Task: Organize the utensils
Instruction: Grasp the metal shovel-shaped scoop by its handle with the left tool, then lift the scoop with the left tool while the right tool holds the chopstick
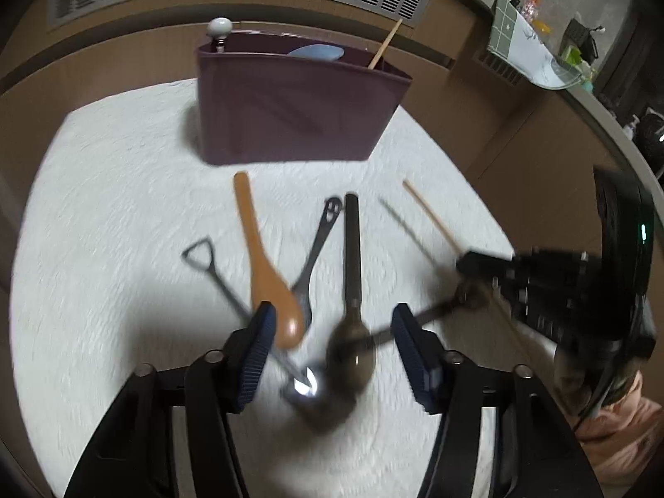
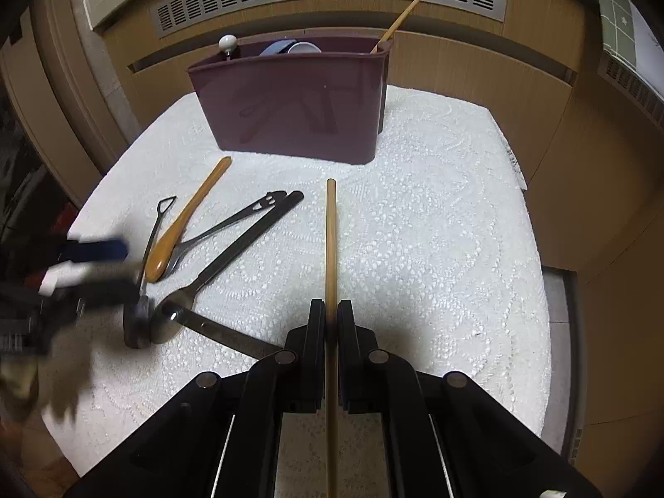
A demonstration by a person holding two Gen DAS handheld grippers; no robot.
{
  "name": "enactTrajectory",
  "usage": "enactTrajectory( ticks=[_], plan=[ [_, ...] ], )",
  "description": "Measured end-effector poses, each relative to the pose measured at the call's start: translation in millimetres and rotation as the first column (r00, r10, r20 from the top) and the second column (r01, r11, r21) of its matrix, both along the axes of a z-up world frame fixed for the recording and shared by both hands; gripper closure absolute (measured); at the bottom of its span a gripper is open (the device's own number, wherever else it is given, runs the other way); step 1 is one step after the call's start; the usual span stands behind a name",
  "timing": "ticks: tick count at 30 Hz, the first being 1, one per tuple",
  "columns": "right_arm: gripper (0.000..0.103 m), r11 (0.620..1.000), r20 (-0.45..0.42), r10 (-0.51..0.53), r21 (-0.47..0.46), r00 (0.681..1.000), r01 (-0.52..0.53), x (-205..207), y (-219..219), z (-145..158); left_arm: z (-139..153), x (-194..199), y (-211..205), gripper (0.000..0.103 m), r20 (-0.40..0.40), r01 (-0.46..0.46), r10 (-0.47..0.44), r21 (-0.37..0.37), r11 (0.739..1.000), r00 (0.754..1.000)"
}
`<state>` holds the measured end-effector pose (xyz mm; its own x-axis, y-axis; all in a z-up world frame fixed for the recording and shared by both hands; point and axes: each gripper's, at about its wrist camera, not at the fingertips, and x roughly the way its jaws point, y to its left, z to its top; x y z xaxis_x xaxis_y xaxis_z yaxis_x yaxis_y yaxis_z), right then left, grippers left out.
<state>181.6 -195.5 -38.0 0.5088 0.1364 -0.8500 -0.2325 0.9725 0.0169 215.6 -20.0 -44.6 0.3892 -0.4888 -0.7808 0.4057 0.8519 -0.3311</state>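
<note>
The right gripper (image 2: 330, 323) has its fingers (image 2: 316, 323) closed tight on a wooden chopstick (image 2: 331, 240). The chopstick sticks straight out in front, above the white cloth (image 2: 435, 216) that covers the worktop.

The left gripper (image 1: 332, 344) has its fingers (image 1: 259, 340) wide open and holds nothing. It hangs just over a bunch of utensils lying on the cloth. Between its fingers are the bowl of a dark-handled spoon (image 1: 352, 274) and a small shovel-shaped spoon (image 1: 220, 278). An orange wooden spoon (image 1: 265, 265) lies over a thin grey spoon with a cut-out face (image 1: 319, 236). A flat metal utensil (image 2: 224, 330) lies close to the grippers, with one end under the bowl of the dark-handled spoon.

At the far side of the cloth stands a purple holder (image 2: 299, 99). Another chopstick (image 2: 400, 20) leans out of its right end. A white knob (image 2: 227, 43) pokes up at its left end, and something light blue (image 2: 290, 47) sits in the middle.
</note>
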Motion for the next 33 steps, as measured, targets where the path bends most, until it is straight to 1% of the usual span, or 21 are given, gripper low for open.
enactTrajectory(
  ticks=[3, 7, 9, 13, 16, 17, 19, 21, 22, 23, 24, 25, 26, 27, 29, 30, 31, 32, 33],
  plan=[
    [0.097, 1.0, -0.015, 0.004, -0.019, 1.0, -0.004, 0, 3, -4, -9, 38, 4, 0.055, -0.043, -0.014, 0.014, -0.013, 1.0, 0.999],
    [0.097, 1.0, -0.021, 0.001, -0.03, 1.0, -0.002, -1, 4, -5, -28, 59, 23, 0.055, -0.118, -0.052, 0.049, -0.015, 0.999, 0.992],
    [0.097, 1.0, -0.023, -0.003, -0.031, 1.0, 0.002, -1, 3, -6, -30, 49, 38, 0.055, -0.129, -0.057, 0.052, -0.041, 0.998, 0.99],
    [0.097, 1.0, -0.037, 0.0, -0.027, 0.999, -0.001, 0, 2, -9, -32, 13, 57, 0.055, -0.137, -0.068, 0.064, -0.026, 0.997, 0.989],
    [0.097, 1.0, -0.047, 0.012, -0.014, 0.999, -0.013, 1, 5, -11, -32, -21, 68, 0.055, -0.146, -0.058, 0.054, -0.021, 0.998, 0.988],
    [0.097, 1.0, -0.049, 0.017, -0.011, 0.999, -0.018, 1, 7, -11, -33, -33, 70, 0.055, -0.151, -0.048, 0.044, -0.021, 0.999, 0.988],
    [0.097, 0.999, -0.058, 0.032, 0.001, 0.998, -0.032, -1, 9, -12, -32, -53, 64, 0.054, -0.153, 0.0, -0.001, -0.008, 1.0, 0.988],
    [0.097, 0.999, -0.063, 0.04, 0.003, 0.997, -0.04, -2, 12, -12, -30, -75, 54, 0.049, -0.122, 0.075, -0.067, 0.055, 0.996, 0.99],
    [0.097, 0.999, -0.063, 0.041, 0.002, 0.997, -0.041, -3, 13, -12, -27, -87, 45, 0.049, -0.093, 0.12, -0.111, 0.104, 0.987, 0.989],
    [0.097, 0.999, -0.064, 0.043, 0.003, 0.997, -0.043, -4, 13, -11, -24, -99, 35, 0.049, -0.065, 0.172, -0.164, 0.155, 0.973, 0.984],
    [0.097, 0.999, -0.066, 0.044, 0.006, 0.997, -0.044, -5, 13, -11, -22, -110, 25, 0.047, -0.039, 0.221, -0.218, 0.203, 0.954, 0.975],
    [0.097, 0.999, -0.068, 0.045, 0.01, 0.997, -0.045, -6, 13, -10, -21, -115, 17, 0.046, -0.024, 0.252, -0.253, 0.235, 0.939, 0.967],
    [0.097, 0.999, -0.069, 0.047, 0.011, 0.997, -0.046, -7, 13, -9, -21, -122, 5, 0.044, -0.005, 0.296, -0.308, 0.292, 0.909, 0.951],
    [0.097, 0.999, -0.067, 0.046, 0.012, 0.997, -0.046, -8, 13, -9, -23, -124, -3, 0.042, 0.004, 0.316, -0.337, 0.338, 0.886, 0.941],
    [0.097, 0.999, -0.065, 0.047, 0.012, 0.997, -0.046, -10, 13, -8, -30, -120, -14, 0.042, 0.0, 0.331, -0.361, 0.403, 0.853, 0.932],
    [0.097, 0.999, -0.066, 0.049, 0.014, 0.997, -0.049, -11, 13, -7, -32, -115, -17, 0.037, -0.002, 0.331, -0.362, 0.407, 0.851, 0.932],
    [0.097, 0.999, -0.066, 0.052, 0.016, 0.996, -0.051, -12, 13, -6, -32, -112, -13, 0.037, 0.0, 0.326, -0.356, 0.398, 0.857, 0.935],
    [0.097, 0.998, -0.067, 0.058, 0.019, 0.996, -0.057, -13, 13, -6, -33, -105, -13, 0.037, -0.007, 0.31, -0.334, 0.392, 0.866, 0.943],
    [0.097, 0.998, -0.068, 0.065, 0.023, 0.996, -0.063, -14, 13, -5, -33, -98, -11, 0.042, -0.008, 0.278, -0.298, 0.38, 0.882, 0.955]
  ],
)
